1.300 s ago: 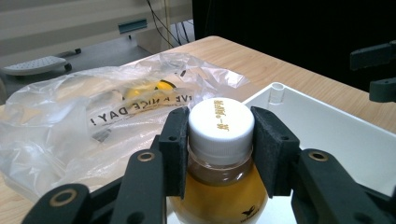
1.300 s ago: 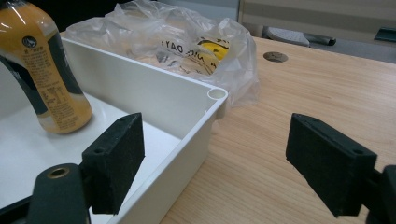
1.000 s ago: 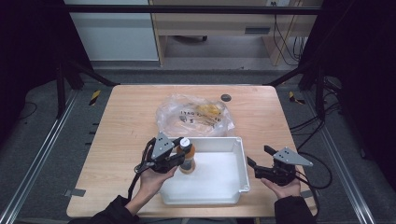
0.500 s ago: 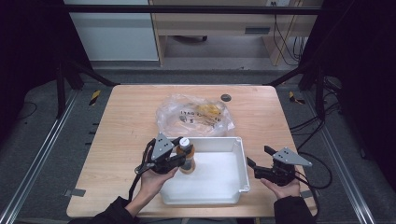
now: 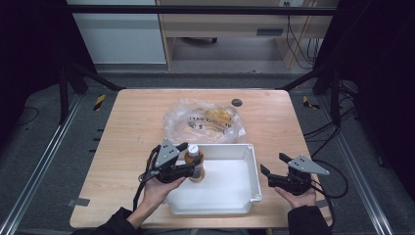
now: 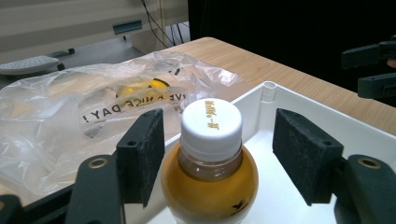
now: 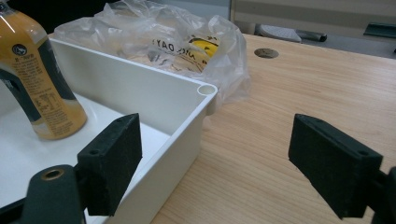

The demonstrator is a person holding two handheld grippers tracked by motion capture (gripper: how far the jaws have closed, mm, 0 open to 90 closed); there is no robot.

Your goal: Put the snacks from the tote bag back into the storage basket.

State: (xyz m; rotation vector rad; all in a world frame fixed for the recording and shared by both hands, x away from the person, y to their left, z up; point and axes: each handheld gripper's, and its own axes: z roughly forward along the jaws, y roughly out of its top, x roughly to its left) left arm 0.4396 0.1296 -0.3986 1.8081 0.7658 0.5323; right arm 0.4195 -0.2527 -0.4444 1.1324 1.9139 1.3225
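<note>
Left gripper: my left gripper sits at the near-left corner of the white tub; its jaws have just been opening, and I see them released, with the bottle between them.
Left pads: in the left gripper view the pad on the left stands very close to the bottle's shoulder, while the other pad is well clear of it.
Bottle: the bottle, amber liquid with a white cap, stands upright inside the tub, on its floor near the left wall.
Right gripper: my right gripper hovers just outside the tub's right wall, jaws spread wide, nothing between them but bare table.
Bag: a clear plastic bag lies on the table just behind the tub, touching its far rim.
Hands: I see my left hand under the left gripper's body.
</note>
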